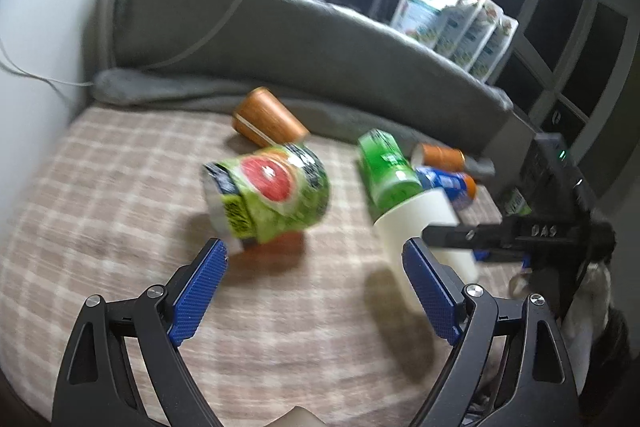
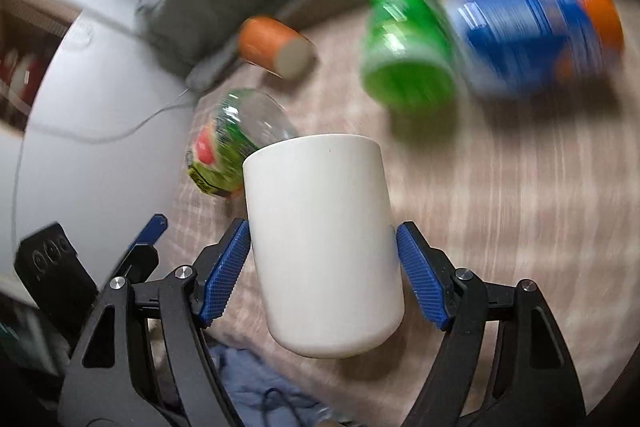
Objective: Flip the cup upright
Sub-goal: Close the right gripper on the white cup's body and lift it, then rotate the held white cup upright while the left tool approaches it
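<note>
Checked beige bedding covers the bed (image 1: pixel 120 187), with a grey padded headboard (image 1: pixel 280 39) curving behind it and a row of white cartons (image 1: pixel 452 15) standing on the ledge above. The right gripper (image 2: pixel 323 267) has its blue fingers (image 2: pixel 226 269) clamped on the sides of a white cup (image 2: pixel 324 243), which is lifted clear of the bedding and tilted; in the right wrist view one end faces the camera low down, though blur makes it hard to say whether that end is the mouth or the base. From the left wrist view the same cup (image 1: pixel 424 227) hangs at the right, gripped by black arms. The left gripper (image 1: pixel 316 287) hovers over the bedding with its fingers (image 1: pixel 200 291) spread wide apart, holding nothing. Just beyond its tips lies a green tub with a grapefruit label (image 1: pixel 272 195), on its side. Further back an orange cup (image 1: pixel 268 121) lies toppled near the headboard, and a green can (image 1: pixel 384 171), a blue can (image 1: pixel 444 185) and another orange cup (image 1: pixel 438 155) lie clustered together on the right.
</note>
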The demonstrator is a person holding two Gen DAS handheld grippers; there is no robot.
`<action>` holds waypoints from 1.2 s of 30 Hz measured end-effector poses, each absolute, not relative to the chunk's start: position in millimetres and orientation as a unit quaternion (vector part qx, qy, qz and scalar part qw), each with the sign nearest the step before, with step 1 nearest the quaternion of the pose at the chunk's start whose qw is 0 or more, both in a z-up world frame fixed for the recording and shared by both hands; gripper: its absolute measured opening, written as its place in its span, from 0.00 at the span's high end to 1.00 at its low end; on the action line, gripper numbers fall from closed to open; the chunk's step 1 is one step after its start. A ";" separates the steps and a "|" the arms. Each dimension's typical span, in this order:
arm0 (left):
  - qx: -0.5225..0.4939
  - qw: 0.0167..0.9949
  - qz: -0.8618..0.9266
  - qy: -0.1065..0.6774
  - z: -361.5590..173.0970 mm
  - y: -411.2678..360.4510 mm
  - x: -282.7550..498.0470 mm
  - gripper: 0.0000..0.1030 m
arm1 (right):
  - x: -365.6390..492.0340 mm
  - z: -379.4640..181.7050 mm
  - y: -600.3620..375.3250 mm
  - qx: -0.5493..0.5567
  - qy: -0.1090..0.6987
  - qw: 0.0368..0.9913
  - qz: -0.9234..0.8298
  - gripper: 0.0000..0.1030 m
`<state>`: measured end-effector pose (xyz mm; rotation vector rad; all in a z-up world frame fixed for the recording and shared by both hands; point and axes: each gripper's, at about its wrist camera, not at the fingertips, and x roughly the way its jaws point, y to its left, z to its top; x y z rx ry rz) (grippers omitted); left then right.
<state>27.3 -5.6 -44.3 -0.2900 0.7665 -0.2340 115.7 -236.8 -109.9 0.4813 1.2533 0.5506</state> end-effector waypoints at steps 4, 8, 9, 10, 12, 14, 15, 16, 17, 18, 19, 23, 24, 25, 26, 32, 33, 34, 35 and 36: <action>-0.150 0.889 -0.144 0.407 -51.8 -21.3 34.8 0.14 | 109.9 -127.5 -249.9 0.255 0.575 0.742 0.231 0.24; -0.172 0.864 -0.163 0.444 -60.3 -31.5 44.9 0.14 | 104.8 -133.9 -254.7 0.259 0.566 0.746 0.237 0.23; -0.176 0.858 -0.168 0.452 -62.4 -34.8 47.7 0.14 | 103.5 -132.9 -253.9 0.250 0.563 0.750 0.242 0.23; -0.178 0.854 -0.171 0.457 -63.8 -37.9 49.1 0.14 | 104.0 -131.3 -254.6 0.243 0.561 0.753 0.244 0.23; -0.183 0.847 -0.175 0.468 -65.8 -44.4 53.5 0.14 | 102.3 -122.5 -253.8 0.226 0.548 0.765 0.252 0.22; -0.189 0.839 -0.180 0.476 -67.1 -50.8 57.6 0.14 | 96.8 -111.2 -262.1 0.217 0.532 0.777 0.256 0.22; -0.193 0.836 -0.183 0.480 -68.0 -53.3 59.5 0.14 | 91.4 -103.0 -269.7 0.211 0.518 0.789 0.254 0.22; -0.200 0.830 -0.187 0.485 -69.2 -56.1 62.9 0.14 | 87.6 -97.5 -275.7 0.207 0.508 0.798 0.251 0.22; -0.210 0.823 -0.188 0.493 -71.8 -57.7 67.7 0.14 | 83.1 -91.2 -283.1 0.204 0.498 0.806 0.247 0.22; -0.220 0.816 -0.189 0.500 -74.5 -58.4 71.6 0.14 | 79.1 -87.0 -290.0 0.204 0.491 0.811 0.244 0.22; -0.232 0.807 -0.192 0.508 -78.3 -60.0 76.7 0.14 | 75.9 -83.3 -297.3 0.204 0.484 0.817 0.239 0.22; -0.272 0.774 -0.190 0.538 -94.5 -66.7 92.6 0.14 | 63.4 -70.0 -325.3 0.210 0.459 0.836 0.216 0.22; -0.279 0.768 -0.190 0.544 -97.7 -68.5 95.1 0.14 | 60.0 -67.1 -333.0 0.214 0.453 0.840 0.211 0.22; -0.286 0.763 -0.189 0.548 -101.0 -70.1 97.2 0.14 | 58.1 -65.8 -338.5 0.215 0.449 0.842 0.208 0.22; -0.289 0.761 -0.188 0.550 -102.0 -71.7 98.2 0.14 | 56.6 -64.2 -342.5 0.217 0.445 0.844 0.205 0.22; -0.299 0.753 -0.183 0.557 -107.0 -76.7 103.9 0.19 | 50.8 -63.2 -358.4 0.226 0.439 0.848 0.192 0.22; -0.300 0.752 -0.181 0.558 -108.4 -77.0 104.9 0.20 | 49.8 -64.2 -360.2 0.227 0.438 0.849 0.191 0.22; -0.300 0.751 -0.180 0.560 -108.9 -77.2 104.9 0.23 | 49.5 -64.6 -360.2 0.227 0.437 0.849 0.190 0.22; -0.299 0.751 -0.179 0.561 -110.1 -77.8 105.9 0.24 | 49.3 -65.1 -361.6 0.228 0.437 0.850 0.189 0.22; -0.301 0.750 -0.181 0.560 -110.7 -77.8 106.1 0.26 | 49.2 -65.9 -361.5 0.228 0.437 0.850 0.186 0.22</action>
